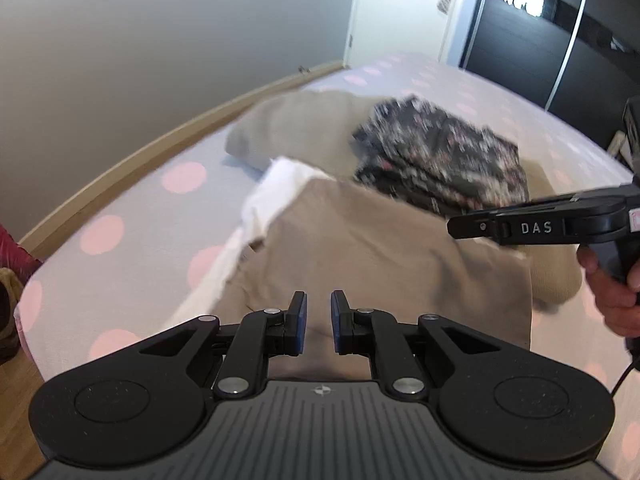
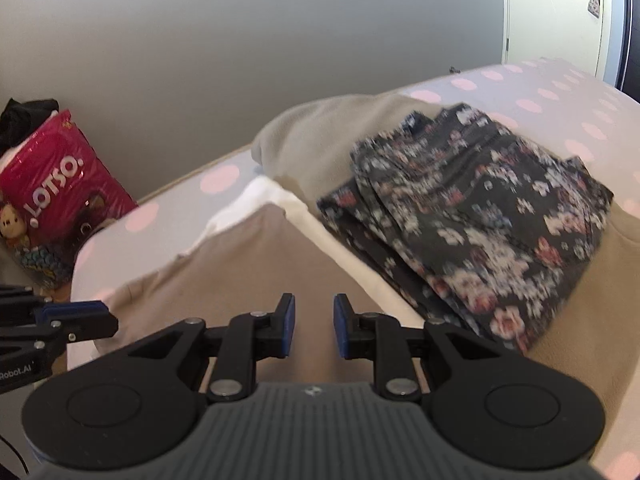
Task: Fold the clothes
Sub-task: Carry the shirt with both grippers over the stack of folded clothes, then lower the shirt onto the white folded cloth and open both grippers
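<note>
On the bed (image 1: 132,208), the tan garment (image 1: 360,256) lies partly folded over a white one (image 1: 276,184), with the folded floral trousers (image 1: 440,156) resting on more tan cloth just behind.

The left gripper (image 1: 319,322) hovers over the tan garment's near part with its jaws a little apart and nothing between them: released. It sits near the left-hand fold, so it should go down onto that edge and pinch only the top tan layer, not the white cloth peeking out beside it.

The right gripper (image 2: 314,326) is also released and empty, its jaws parted somewhat wider, over the same tan cloth, with the trousers (image 2: 472,216) close on its right. It should take the matching edge clear of the trousers, so the finished stack is not dragged.

Both grips are best made level with each other, then lifted together to keep the fold straight. I judge the fold to be midway.
</note>
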`<state>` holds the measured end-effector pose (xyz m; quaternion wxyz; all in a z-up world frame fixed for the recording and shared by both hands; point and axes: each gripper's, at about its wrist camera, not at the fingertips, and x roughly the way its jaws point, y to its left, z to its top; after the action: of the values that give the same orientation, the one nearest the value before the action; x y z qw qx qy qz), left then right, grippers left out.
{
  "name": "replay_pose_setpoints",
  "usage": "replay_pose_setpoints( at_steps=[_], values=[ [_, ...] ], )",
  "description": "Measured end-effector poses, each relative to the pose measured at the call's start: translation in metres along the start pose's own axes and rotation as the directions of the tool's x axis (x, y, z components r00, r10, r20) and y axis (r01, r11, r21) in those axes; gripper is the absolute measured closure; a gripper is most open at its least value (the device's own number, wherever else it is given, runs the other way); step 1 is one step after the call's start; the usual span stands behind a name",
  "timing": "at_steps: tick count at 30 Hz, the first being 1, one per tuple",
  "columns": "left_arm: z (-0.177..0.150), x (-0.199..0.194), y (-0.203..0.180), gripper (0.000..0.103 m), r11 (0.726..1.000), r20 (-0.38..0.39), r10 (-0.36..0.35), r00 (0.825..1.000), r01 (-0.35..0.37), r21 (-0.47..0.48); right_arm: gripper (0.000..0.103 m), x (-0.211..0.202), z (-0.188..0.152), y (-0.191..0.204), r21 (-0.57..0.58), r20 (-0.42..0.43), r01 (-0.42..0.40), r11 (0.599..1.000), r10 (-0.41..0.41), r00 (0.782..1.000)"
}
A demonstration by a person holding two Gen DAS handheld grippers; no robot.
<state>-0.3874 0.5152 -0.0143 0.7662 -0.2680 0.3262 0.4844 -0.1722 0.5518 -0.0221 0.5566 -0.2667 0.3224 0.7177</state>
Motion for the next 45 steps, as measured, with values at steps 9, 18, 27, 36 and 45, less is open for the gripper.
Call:
replay_pose_setpoints(
  at_steps=[9,18,27,36,45],
  values=[
    [-0.018,0.028,-0.01,0.093,0.998,-0.111,0.03,0.993,-0.025,0.054,0.083,0.031,-0.018,-0.017,0.002,-0.09,0.048,0.999,-0.048,0.995],
    [-0.018,0.017,-0.014,0.093,0.997,-0.107,0.055,0.993,-0.049,0.065,0.082,0.007,-0.021,-0.024,0.042,-0.048,0.069,0.997,-0.067,0.997],
    [-0.026,-0.001,-0.047,0.093,0.988,-0.068,0.001,0.998,0.01,0.156,0.082,-0.04,-0.06,0.013,0.007,-0.058,-0.005,1.0,0.005,0.998],
    [-0.046,0.013,-0.056,0.091,0.971,-0.095,0.031,0.995,-0.007,0.238,0.083,-0.025,-0.109,0.026,0.013,-0.141,0.06,0.998,-0.058,0.988],
    [-0.058,-0.008,-0.066,0.09,0.965,-0.029,0.057,0.998,-0.047,0.257,0.082,-0.084,-0.13,0.033,0.139,0.006,0.152,0.978,-0.154,0.988]
  ],
)
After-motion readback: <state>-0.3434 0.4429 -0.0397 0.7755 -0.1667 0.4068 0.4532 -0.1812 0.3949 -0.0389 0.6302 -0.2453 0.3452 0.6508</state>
